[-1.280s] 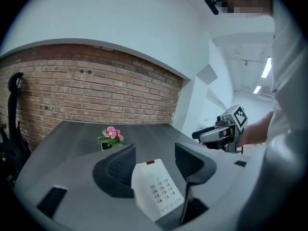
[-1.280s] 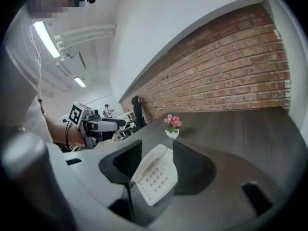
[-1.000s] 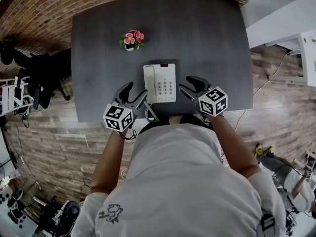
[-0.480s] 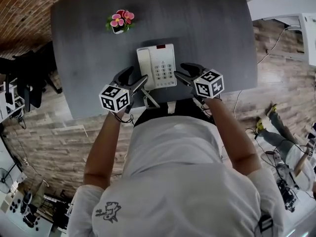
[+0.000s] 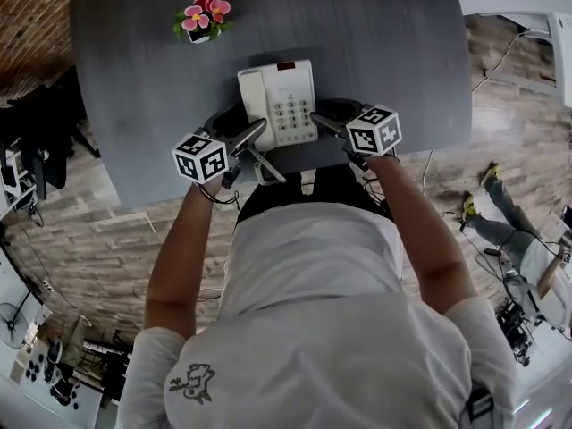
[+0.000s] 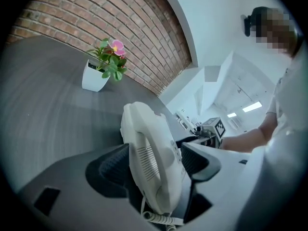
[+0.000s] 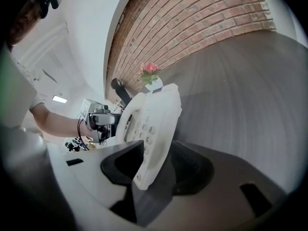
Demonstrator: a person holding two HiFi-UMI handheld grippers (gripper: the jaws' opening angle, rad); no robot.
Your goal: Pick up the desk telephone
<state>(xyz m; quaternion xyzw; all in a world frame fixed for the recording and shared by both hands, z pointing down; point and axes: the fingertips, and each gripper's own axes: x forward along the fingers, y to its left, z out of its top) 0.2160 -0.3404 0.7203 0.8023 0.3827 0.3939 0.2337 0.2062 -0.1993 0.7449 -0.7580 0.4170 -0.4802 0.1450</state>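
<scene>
A white desk telephone [image 5: 277, 104] with a keypad lies near the front edge of the dark grey table [image 5: 384, 43]. My left gripper [image 5: 234, 135] is at its handset side. In the left gripper view the handset edge [image 6: 149, 158] stands between the wide jaws, which have been opening; a gap shows at the right pad [image 6: 198, 159]. My right gripper [image 5: 329, 120] is at the keypad side. Its jaws have just been closing around the phone's corner [image 7: 153, 129], with a dark gap still at the left pad [image 7: 124, 161].
A small white pot of pink flowers [image 5: 200, 18] stands at the table's far left. The phone's coiled cord [image 5: 266, 164] hangs off the front edge beside my body. Dark chairs [image 5: 36, 141] stand left of the table, white furniture [image 5: 561, 52] to the right.
Both grippers have dropped and moved forward, from in front of the phone to either side of it. Each now has an edge of the phone between its jaws.
</scene>
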